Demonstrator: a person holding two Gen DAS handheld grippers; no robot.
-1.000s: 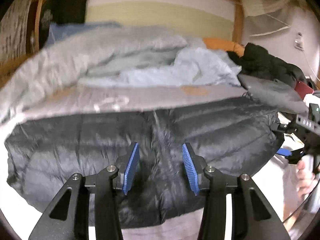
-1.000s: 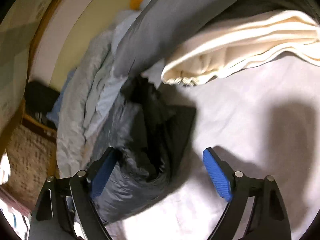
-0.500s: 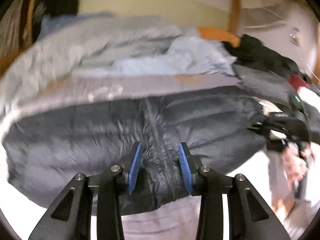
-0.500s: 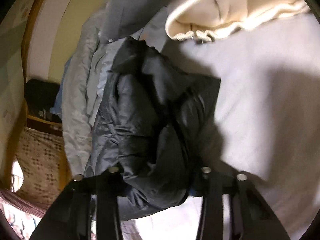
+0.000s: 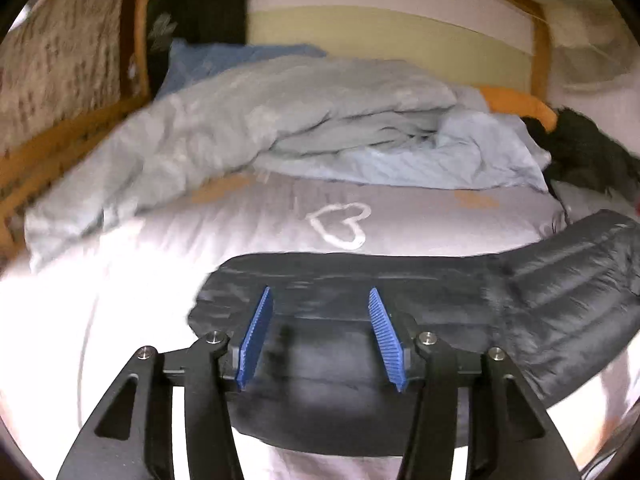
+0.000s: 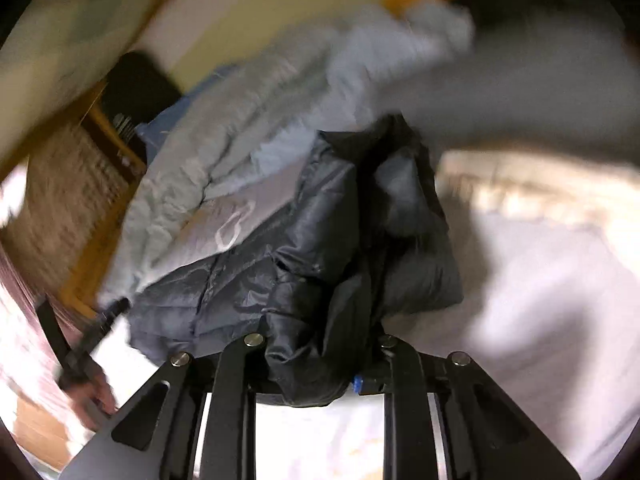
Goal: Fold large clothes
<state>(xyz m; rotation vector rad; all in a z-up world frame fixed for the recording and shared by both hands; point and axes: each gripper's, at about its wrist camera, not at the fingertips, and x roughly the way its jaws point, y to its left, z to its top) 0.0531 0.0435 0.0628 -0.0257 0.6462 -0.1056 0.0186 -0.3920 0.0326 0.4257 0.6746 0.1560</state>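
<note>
- Blue pads of the left gripper [image 5: 320, 336] stand apart and are spreading; the dark puffer jacket [image 5: 420, 320] lies under and between them, but the pads do not press on it.
- Right gripper [image 6: 316, 376] has its jaws closing on a bunched fold of that same jacket [image 6: 304, 264]; the cloth fills the gap and hides the pads, with only a blue sliver showing at the right finger.
- From the right wrist view, the jacket rises out of the grip in a crumpled heap, its quilted panel spreading off to the left.
- From the left wrist view it stretches as a long dark band across the near part of the bed, its quilted end curving up at the right edge.
- It rests on a pale sheet [image 5: 200, 240] with a white heart outline [image 5: 340, 224] drawn on it, just beyond the jacket.
- Farther back, a grey-blue duvet [image 5: 280, 120] is heaped across the bed, with something orange [image 5: 516, 104] and a black garment [image 5: 588, 152] to its right.
- A person's hand [image 6: 90, 388] holds the other tool at the lower left of the right wrist view, all blurred.
</note>
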